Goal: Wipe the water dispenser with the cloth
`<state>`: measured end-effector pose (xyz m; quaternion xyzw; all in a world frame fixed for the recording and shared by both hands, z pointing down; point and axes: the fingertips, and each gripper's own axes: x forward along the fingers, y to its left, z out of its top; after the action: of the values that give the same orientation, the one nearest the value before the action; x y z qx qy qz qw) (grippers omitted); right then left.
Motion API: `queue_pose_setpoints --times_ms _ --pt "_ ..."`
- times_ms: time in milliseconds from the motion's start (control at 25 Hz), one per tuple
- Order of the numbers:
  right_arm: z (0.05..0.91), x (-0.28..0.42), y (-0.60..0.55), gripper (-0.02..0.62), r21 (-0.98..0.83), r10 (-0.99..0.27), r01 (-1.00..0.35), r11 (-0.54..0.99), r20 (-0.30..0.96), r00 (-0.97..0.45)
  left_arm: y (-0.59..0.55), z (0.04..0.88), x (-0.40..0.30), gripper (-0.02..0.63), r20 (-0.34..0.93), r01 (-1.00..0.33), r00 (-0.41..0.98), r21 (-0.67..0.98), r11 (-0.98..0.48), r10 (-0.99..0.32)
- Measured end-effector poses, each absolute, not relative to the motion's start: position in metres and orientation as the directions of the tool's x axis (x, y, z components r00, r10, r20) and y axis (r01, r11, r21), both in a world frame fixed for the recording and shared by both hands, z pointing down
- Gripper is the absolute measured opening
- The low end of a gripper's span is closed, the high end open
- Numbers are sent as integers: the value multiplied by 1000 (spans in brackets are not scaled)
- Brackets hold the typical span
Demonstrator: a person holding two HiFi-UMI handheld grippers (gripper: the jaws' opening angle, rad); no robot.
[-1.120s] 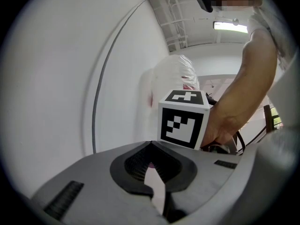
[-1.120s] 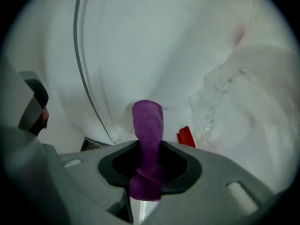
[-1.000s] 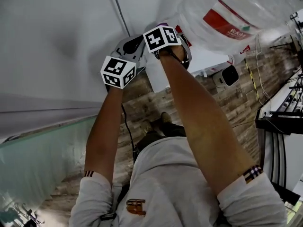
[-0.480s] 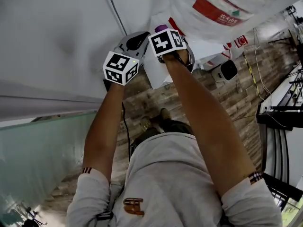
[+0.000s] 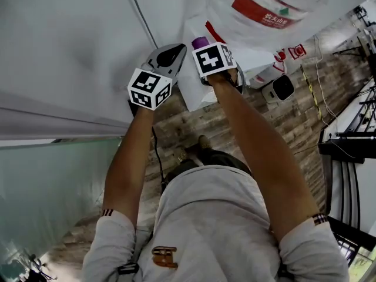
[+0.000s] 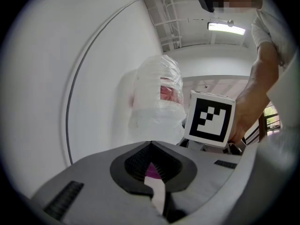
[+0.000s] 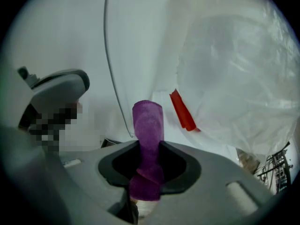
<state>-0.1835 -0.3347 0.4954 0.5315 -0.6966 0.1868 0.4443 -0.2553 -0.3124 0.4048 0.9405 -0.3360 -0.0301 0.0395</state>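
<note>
Up beside the white water dispenser (image 5: 192,93), the right gripper (image 7: 149,149) is clamped on a purple cloth (image 7: 147,121), near the plastic-wrapped bottle (image 5: 270,10). Left of it, the left gripper (image 6: 150,144) has its jaws pressed together.

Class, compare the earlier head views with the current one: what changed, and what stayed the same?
The right hand-held gripper, shut on the purple cloth, shifted slightly rightward along the water dispenser, so the cloth's tip shows more. The left hand-held gripper stayed beside it; nothing was released.
</note>
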Motion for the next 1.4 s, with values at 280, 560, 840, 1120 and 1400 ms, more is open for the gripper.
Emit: queue_pose_setpoints --times_ms 280,560,840,1120,1400 --pt "498 -178 -305 110 151 -545 -902 404 832 -105 -301 409 -249 -2 -36 -616 781 113 -779 -623" --pt "492 -163 -286 110 110 -549 -912 396 825 -139 -291 413 -232 -2 -35 -591 800 128 -796 -599" --pt "484 -143 -288 109 88 -553 -920 381 819 -151 -280 412 -214 -2 -35 -574 812 130 -809 -582" --pt "485 -126 -291 109 97 -539 -897 431 825 -170 -277 409 -202 -2 -25 -584 807 108 -804 -590" --pt "484 -97 -288 109 97 -526 -873 477 828 -196 -268 403 -176 -2 -35 -600 794 118 -791 -608"
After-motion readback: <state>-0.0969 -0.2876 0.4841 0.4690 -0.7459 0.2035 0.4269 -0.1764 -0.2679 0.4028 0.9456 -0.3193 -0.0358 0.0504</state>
